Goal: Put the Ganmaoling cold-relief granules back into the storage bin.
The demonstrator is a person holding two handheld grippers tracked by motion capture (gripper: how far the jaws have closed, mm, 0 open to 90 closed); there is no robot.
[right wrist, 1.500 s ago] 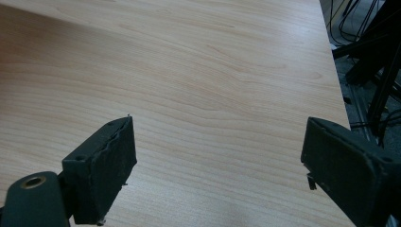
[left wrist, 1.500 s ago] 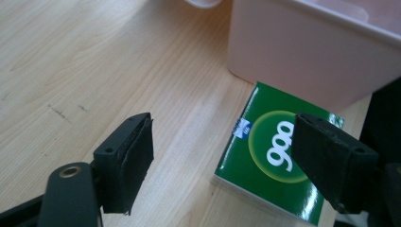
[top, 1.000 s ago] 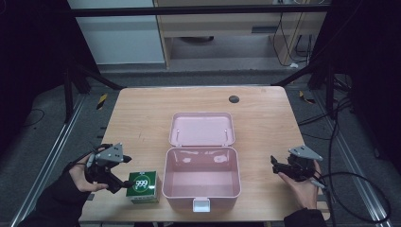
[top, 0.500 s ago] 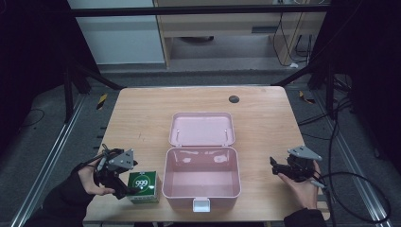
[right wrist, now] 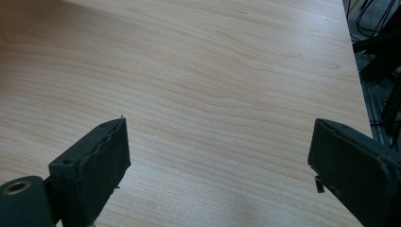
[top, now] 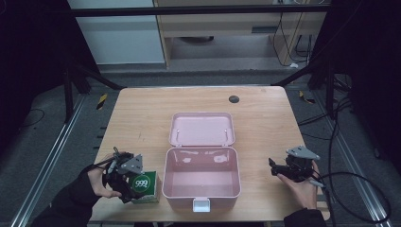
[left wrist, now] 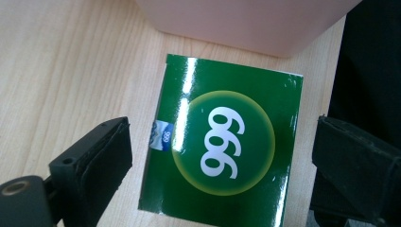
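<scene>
A green box printed with "999" lies on the table just left of the open pink case. My left gripper hovers over the green box, open, with one jaw on each side of it and neither touching. My right gripper rests open near the table's right edge, pointing left toward the case; bare wood shows between its jaws. The case's lid lies flat behind it, and the inside looks empty.
The wooden table has a dark round grommet near its far edge. The green box sits close to the table's front edge. Cables trail off the right side, and metal frame rails run along both sides.
My left gripper has moved right and down, from beside the green box to over it, with its jaws now on either side. The right gripper has stayed put.
</scene>
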